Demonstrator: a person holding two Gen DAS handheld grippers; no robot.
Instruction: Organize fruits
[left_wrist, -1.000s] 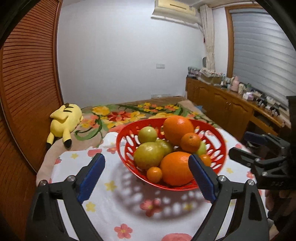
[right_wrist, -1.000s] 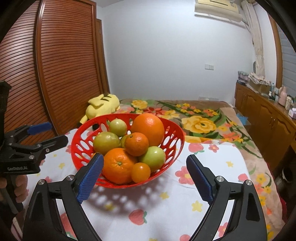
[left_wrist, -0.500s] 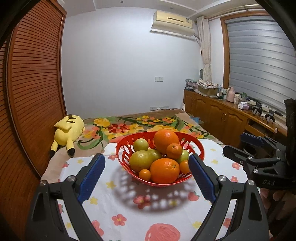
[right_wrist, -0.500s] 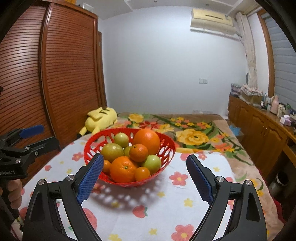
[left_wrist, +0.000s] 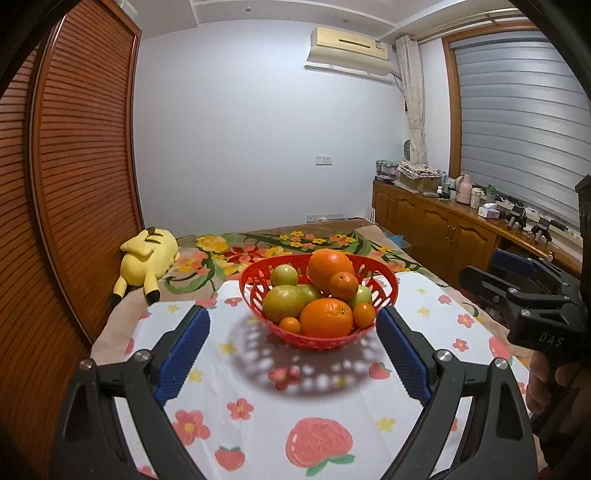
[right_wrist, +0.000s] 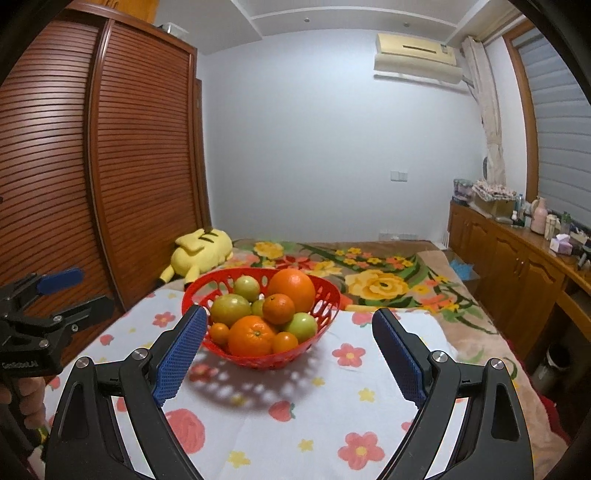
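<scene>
Holding both tools short of the red basket (left_wrist: 388, 291), we've got the left gripper (left_wrist: 293, 354) with its fingers spread wide and gripping nothing, and the right gripper (right_wrist: 288, 354) the same. That basket sits on the flowered cloth (left_wrist: 258, 417), piled with oranges (left_wrist: 325, 317) and green fruit (left_wrist: 282, 303). Behind the basket lies a yellow plush toy (left_wrist: 147, 260).
</scene>
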